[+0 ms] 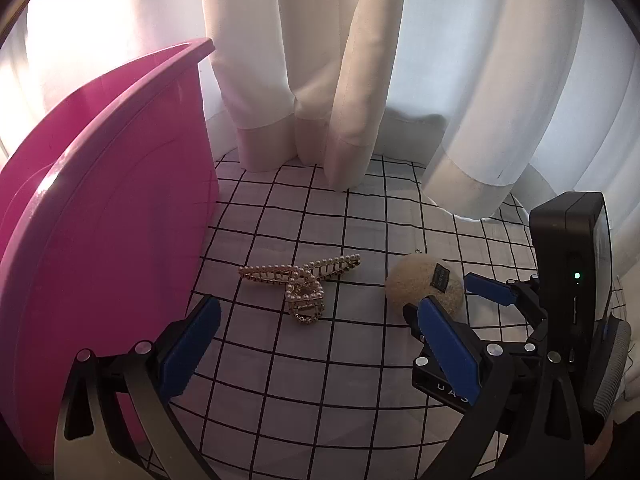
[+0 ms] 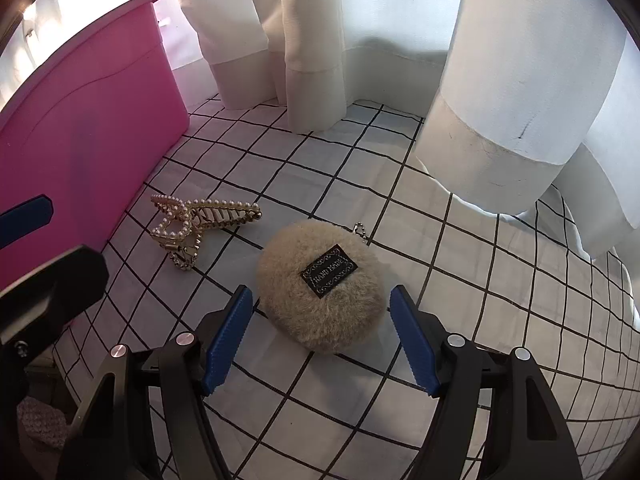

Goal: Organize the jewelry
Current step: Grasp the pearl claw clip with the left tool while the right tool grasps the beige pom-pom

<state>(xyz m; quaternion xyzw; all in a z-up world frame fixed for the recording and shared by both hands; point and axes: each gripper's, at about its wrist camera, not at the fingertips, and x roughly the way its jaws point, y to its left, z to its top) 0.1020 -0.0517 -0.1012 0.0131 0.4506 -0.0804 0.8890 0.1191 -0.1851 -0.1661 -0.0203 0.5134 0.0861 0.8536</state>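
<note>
1. In the left wrist view we see our left gripper [image 1: 316, 316] spread wide at the bottom of the frame, with nothing between its blue pads; checked cloth [image 1: 320, 360] fills the gap.
2. The pink bin [image 1: 112, 200] fills the left side of that view. Its wall stands just beside the left pad, so there is little room on that side.
3. White curtains [image 1: 312, 80] hang across the top of the frame, their hems reaching the far edge of the cloth.
4. We count one pearl hair clip [image 1: 302, 280], lying on the cloth at the centre of the frame, ahead of the left gripper and apart from both pads.
5. We count one fluffy beige pouch [image 2: 320, 296] with a black label, lying at the centre of the right wrist view.
6. Our right gripper [image 2: 320, 304] is also wide open, one pad on each side of the near part of the pouch. We cannot tell whether either pad touches the fur.
7. To the right of the pouch the cloth lies bare up to a curtain fold in the upper right.
8. A short ball chain [image 2: 362, 230] shows at the far edge of the pouch; its attachment is hidden.
9. The bin's inside is out of sight in both views, and the label's lettering is too small to read surely.
</note>
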